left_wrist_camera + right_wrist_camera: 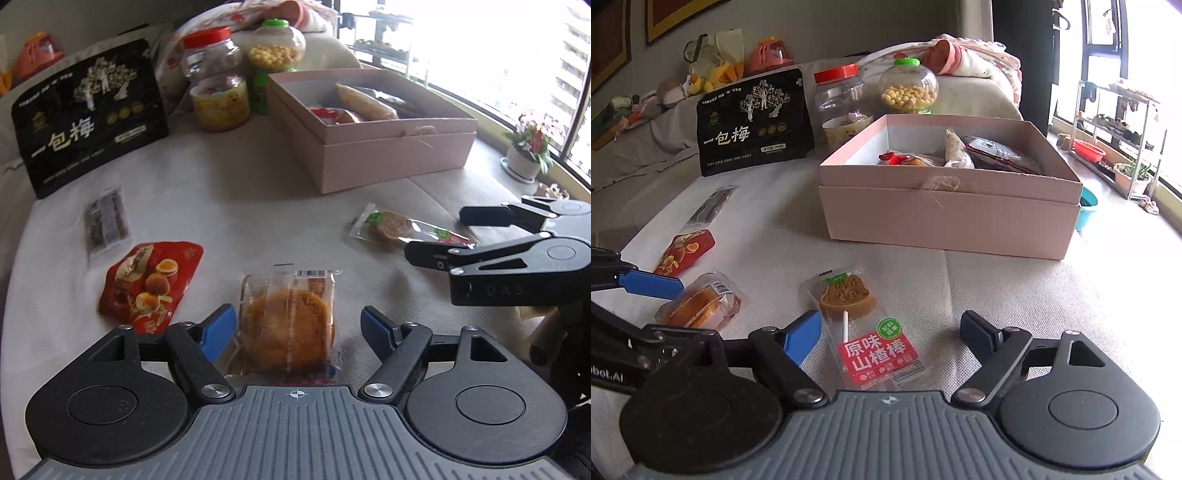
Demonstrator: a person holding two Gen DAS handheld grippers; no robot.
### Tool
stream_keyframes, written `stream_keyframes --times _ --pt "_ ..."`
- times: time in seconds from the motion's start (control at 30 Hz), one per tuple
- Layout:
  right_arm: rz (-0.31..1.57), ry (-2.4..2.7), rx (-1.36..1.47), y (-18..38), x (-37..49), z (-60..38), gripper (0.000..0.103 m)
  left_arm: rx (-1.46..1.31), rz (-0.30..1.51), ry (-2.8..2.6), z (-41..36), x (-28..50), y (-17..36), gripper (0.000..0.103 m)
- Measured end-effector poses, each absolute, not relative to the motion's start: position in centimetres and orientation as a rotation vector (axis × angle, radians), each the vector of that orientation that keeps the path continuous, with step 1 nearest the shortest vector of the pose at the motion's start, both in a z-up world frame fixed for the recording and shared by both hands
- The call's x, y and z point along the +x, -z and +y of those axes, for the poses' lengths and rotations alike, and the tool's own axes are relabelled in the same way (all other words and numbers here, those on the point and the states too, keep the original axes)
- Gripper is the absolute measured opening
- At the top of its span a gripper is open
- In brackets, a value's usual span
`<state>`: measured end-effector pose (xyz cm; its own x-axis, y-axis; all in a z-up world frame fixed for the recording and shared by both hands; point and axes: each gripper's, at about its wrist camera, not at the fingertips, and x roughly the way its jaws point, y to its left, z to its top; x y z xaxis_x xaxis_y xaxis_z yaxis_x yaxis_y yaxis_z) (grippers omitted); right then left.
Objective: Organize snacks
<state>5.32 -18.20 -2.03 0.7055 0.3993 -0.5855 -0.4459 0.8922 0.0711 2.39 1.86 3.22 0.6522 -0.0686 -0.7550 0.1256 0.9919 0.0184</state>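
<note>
Wrapped cake blurred, lollipop packet bottom edge hidden

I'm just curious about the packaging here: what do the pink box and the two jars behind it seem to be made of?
The pink box looks like matte cardboard: flat stiff walls, crisp folded edges, no shine. The red-lidded jar and the green-lidded jar appear to be clear plastic, since their contents show through the walls; glass can't be ruled out. Their lids look like glossy coloured plastic.
</note>
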Motion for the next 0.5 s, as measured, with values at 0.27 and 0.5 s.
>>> stream_keyframes --times 0.27,0.5 --pt "0.633 -0.466 -0.09 2.1 5.3 -18.0 0.084 0.021 0.878 0.1 2.8 2.6 -2.4 0.078" --pt "0.634 -0.461 -0.106 2.1 5.2 -17.7 0.085 -0.022 0.865 0.115 3.5 2.6 -2.3 0.077"
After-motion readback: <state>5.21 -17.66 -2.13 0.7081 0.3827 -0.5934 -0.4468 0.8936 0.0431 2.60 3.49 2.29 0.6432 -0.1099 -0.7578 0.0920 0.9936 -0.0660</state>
